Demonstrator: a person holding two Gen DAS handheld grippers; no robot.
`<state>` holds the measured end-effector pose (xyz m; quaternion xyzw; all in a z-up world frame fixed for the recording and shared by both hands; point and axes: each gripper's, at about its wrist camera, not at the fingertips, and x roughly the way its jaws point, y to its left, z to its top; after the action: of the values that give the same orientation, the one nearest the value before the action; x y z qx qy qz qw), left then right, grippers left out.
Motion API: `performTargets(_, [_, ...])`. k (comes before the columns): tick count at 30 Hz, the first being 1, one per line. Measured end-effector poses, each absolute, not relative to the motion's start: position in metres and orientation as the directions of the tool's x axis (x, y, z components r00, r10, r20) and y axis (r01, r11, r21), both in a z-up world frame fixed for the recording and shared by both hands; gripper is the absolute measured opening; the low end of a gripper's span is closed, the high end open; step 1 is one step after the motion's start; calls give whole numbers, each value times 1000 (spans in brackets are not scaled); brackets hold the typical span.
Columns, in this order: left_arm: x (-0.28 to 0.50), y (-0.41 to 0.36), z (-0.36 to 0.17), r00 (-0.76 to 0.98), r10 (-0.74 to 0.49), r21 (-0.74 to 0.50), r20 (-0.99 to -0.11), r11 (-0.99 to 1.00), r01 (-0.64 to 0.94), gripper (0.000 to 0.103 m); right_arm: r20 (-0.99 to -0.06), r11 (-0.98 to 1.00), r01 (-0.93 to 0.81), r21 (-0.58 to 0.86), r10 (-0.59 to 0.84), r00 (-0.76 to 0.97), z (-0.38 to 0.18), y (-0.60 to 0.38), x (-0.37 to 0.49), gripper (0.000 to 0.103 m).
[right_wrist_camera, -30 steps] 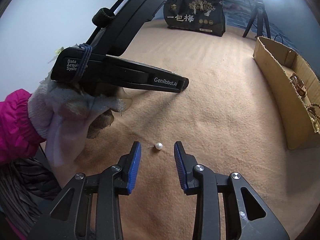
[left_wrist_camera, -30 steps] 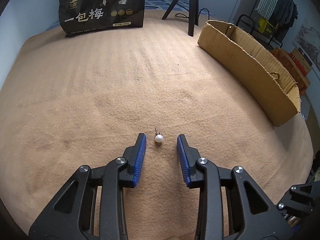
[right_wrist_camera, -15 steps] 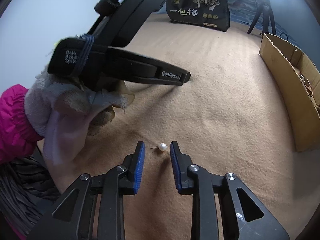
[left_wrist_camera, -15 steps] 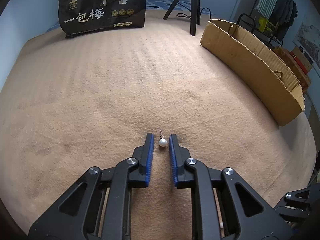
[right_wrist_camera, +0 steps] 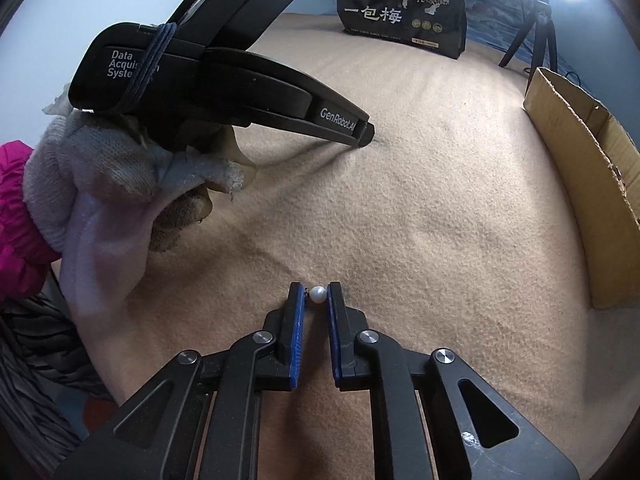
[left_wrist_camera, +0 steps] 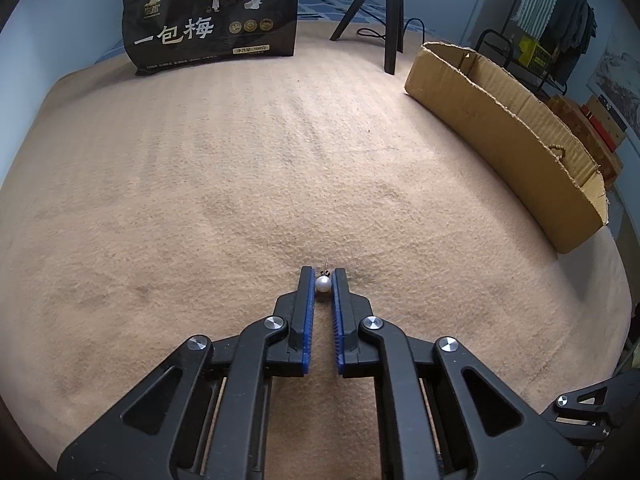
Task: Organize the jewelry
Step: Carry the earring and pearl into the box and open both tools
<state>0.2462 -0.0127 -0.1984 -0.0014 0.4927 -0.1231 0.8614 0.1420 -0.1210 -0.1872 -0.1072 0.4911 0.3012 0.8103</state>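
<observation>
A white pearl stud earring (left_wrist_camera: 323,284) lies on the tan blanket, pinched between the blue pads of my left gripper (left_wrist_camera: 322,280), its post pointing away. A second pearl stud earring (right_wrist_camera: 318,294) is pinched between the tips of my right gripper (right_wrist_camera: 316,294), its post pointing left. Both grippers press down on the blanket. The body of the left gripper (right_wrist_camera: 224,92) and the gloved hand holding it show in the right wrist view, upper left.
A long open cardboard box (left_wrist_camera: 508,128) stands at the right, also in the right wrist view (right_wrist_camera: 592,184). A black snack bag (left_wrist_camera: 212,16) stands at the far edge. A black tripod (left_wrist_camera: 384,12) stands behind the box. The tan blanket (left_wrist_camera: 200,184) covers the surface.
Both grippers have closed from wide open onto their pearl earrings. Both have moved slightly forward and down onto the blanket.
</observation>
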Motion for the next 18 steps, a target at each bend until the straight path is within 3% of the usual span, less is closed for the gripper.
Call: performTargets(18, [246,-2,-149,570,-251,-180,-782,967,178,7,-780,846,-515,138,413,470,-134,-156,152,9])
